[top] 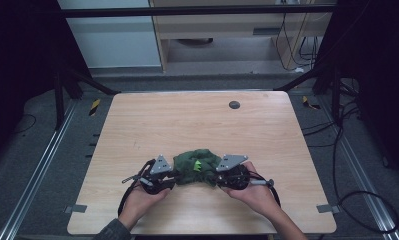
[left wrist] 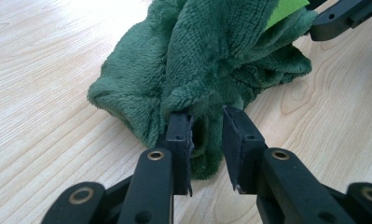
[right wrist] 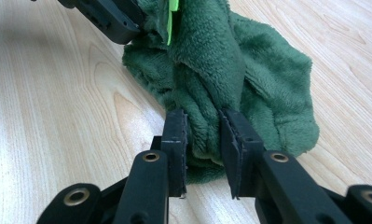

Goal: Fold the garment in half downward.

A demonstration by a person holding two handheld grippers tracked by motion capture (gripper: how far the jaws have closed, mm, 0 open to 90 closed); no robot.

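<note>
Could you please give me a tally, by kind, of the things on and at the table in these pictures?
Green fleece cloth: 1
Bright green tag on the cloth: 1
Hand-held tools: 2, the left tool and the right tool, each with a fold of the cloth between its jaws
Dark round disc on the table: 1
Total: 5
</note>
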